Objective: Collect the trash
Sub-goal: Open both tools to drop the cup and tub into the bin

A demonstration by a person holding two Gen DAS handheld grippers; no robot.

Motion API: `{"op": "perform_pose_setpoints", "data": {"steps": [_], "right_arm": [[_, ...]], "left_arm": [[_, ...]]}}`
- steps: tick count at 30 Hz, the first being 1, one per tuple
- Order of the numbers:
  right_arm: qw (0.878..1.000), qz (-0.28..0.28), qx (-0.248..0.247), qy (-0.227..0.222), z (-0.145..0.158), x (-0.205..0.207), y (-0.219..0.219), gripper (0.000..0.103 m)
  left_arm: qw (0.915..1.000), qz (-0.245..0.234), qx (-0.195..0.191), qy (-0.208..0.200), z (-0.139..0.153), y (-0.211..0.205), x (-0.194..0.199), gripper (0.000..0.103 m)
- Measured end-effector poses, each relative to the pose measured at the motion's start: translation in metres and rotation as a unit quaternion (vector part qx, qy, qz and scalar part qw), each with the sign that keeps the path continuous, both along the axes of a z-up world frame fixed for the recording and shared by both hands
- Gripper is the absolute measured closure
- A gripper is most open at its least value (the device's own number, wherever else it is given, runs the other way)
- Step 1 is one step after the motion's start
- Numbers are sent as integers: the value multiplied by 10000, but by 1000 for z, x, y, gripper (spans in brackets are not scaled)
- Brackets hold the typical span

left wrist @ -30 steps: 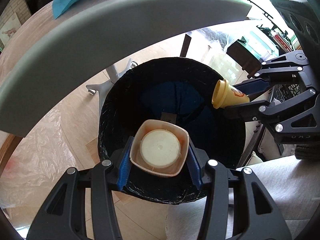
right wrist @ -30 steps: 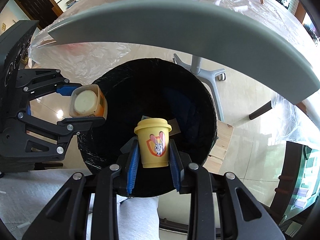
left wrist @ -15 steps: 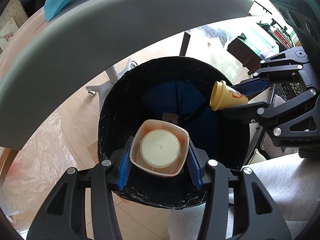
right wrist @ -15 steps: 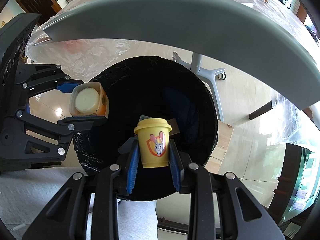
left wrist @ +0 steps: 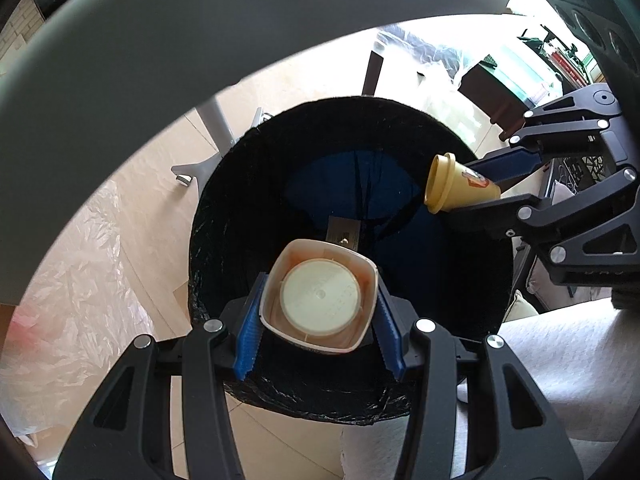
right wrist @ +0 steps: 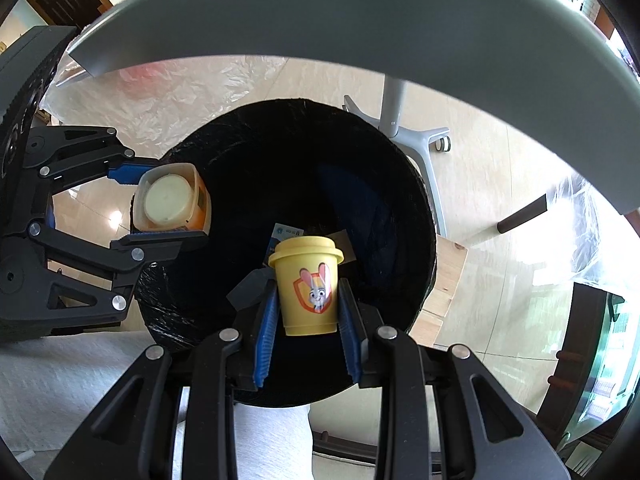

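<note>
While both of our grippers hang over the black bin (left wrist: 224, 216), each one has a piece of trash clamped between its blue pads. Our left gripper (left wrist: 320, 312) is closed on a square plastic tub (left wrist: 320, 300) with a round cream lid, orange showing through its clear walls; the pads press on the tub's two opposite sides, and the tub sits above the near part of the bin's opening. From the right wrist view we see the same left gripper (right wrist: 168, 208) reaching in from the side, the tub (right wrist: 172, 200) held over the bin's rim (right wrist: 160, 280).

Our right gripper (right wrist: 308, 304) is closed on a small yellow cup (right wrist: 308, 288) with a yellow lid and a cartoon rabbit on its front. The cup stands upright between the pads in that view, above the bin's mouth (right wrist: 400, 168). In the left wrist view the right gripper (left wrist: 472, 192) comes in from the far side, and the cup (left wrist: 456, 188) shows tilted, lid pointing toward the middle of the bin.

The bin is lined with a black bag, and at its dark bottom lies a small card or label (left wrist: 344, 236). A grey table edge (right wrist: 360, 12) arches over the top of both views, with a grey table leg (right wrist: 396, 108) on a pale floor beyond the bin. A white cloth (left wrist: 560, 360) covers the near corner beside the bin
</note>
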State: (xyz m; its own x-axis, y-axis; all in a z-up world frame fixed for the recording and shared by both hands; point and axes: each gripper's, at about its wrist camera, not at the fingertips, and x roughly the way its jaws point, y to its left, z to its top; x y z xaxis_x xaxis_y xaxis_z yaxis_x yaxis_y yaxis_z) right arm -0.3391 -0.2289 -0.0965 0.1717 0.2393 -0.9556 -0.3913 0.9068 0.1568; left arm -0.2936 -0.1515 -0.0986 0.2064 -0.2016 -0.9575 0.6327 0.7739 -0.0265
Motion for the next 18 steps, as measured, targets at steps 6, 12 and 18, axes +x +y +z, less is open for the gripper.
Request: {"op": "perform_pose_setpoints", "data": {"steps": [6,12,18], "right_arm": [[10000,21,-26,73,-4,0,0,74],[9999,39,-36,93,-5,-1,1,74],[9999,38,121,88,-2,-1,-2,62]], "left_arm": [[9999,2,89,55,-9,-3,1,53],[9999,-4,152,74,-15,-6,4,53],[9999,-93,65,79,-12,-5,0,42]]}}
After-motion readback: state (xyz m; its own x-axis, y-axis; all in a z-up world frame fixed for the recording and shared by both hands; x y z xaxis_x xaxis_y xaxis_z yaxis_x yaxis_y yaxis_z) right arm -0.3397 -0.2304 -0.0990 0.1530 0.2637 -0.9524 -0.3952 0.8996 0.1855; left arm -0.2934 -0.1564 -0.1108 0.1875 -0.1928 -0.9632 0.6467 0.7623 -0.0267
